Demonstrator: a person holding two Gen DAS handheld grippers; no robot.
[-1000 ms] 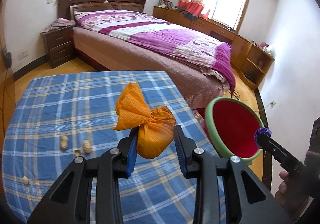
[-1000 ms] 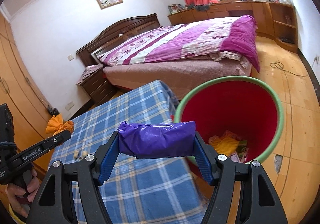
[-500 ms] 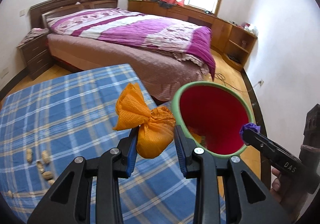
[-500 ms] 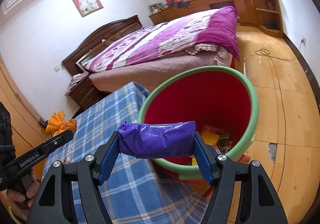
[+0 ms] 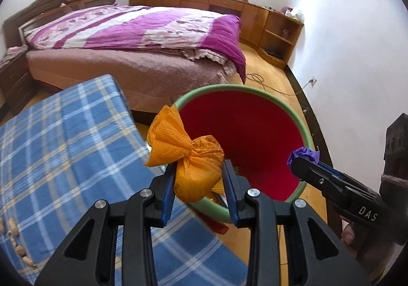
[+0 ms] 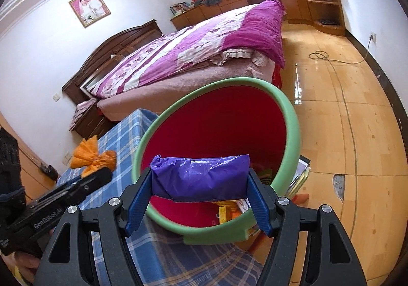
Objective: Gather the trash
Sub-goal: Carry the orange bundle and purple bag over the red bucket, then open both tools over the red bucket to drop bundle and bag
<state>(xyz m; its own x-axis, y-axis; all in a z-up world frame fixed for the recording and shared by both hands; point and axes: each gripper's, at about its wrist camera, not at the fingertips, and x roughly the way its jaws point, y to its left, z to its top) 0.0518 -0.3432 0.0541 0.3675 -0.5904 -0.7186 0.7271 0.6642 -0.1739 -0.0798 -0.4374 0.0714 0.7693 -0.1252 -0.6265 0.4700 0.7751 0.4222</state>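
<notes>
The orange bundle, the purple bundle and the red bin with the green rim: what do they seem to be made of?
Orange bundle: probably thin non-woven or embossed plastic sheet, matte, with a dimpled texture, twisted at the middle. Purple bundle: thin plastic film, glossy with sharp crinkles. Red bin: seemingly smooth moulded plastic inside; its green rim looks matte and thick, possibly foam or rubber.

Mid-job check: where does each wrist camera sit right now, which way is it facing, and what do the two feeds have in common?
Left wrist: sits on the left gripper, facing down over the table edge into the red bin; its jaws clamp an orange bundle; the right gripper and a hand show at right.
Right wrist: sits on the right gripper, looking into the red bin; its jaws clamp a purple bag; the left gripper shows at left.
Shared: bin, blue checked table, bed, both bundles.
</notes>
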